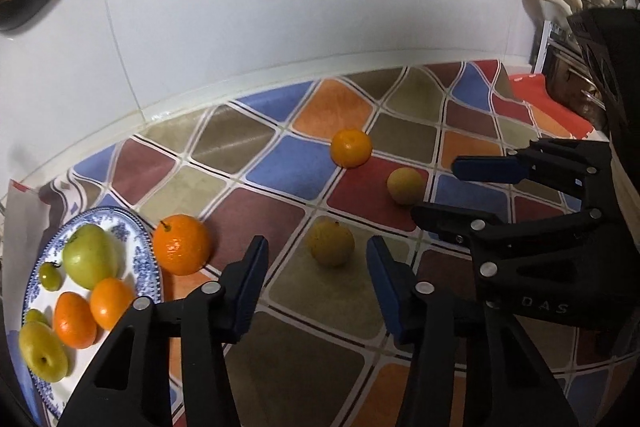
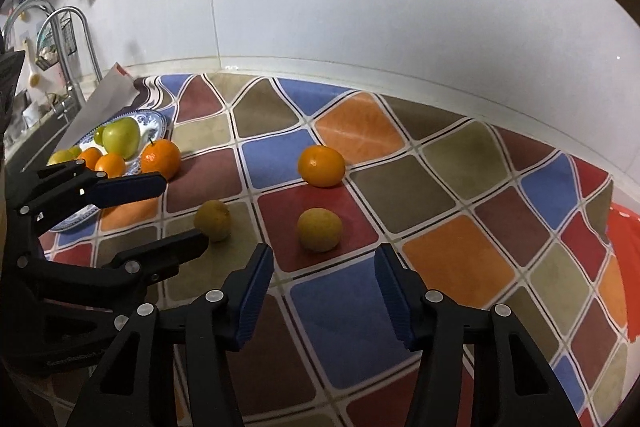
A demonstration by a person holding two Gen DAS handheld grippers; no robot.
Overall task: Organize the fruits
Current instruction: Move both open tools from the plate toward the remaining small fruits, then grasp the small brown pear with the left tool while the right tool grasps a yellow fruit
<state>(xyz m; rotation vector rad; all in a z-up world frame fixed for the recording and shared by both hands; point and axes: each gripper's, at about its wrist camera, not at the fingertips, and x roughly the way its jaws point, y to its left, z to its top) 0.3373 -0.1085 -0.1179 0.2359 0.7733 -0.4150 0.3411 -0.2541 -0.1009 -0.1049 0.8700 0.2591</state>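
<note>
Now both grippers, left (image 1: 316, 283) and right (image 2: 324, 291), hover spread wide and empty. Four fruits sit loose on the cloth (image 2: 460, 259), the plate (image 1: 150, 267) half full. Any nudge could roll a round yellow fruit (image 2: 319, 229) away.

Dim, warm indoor light falls from above and the front, leaving the white wall (image 1: 280, 27) greyish. Soft shadows trail behind each orange (image 1: 182, 245) on the bench (image 2: 460, 259). Fisheye distortion bends the wall's base into a curve; the corners go black. Detail is slightly soft, with mild glare on the orange's skin.
</note>
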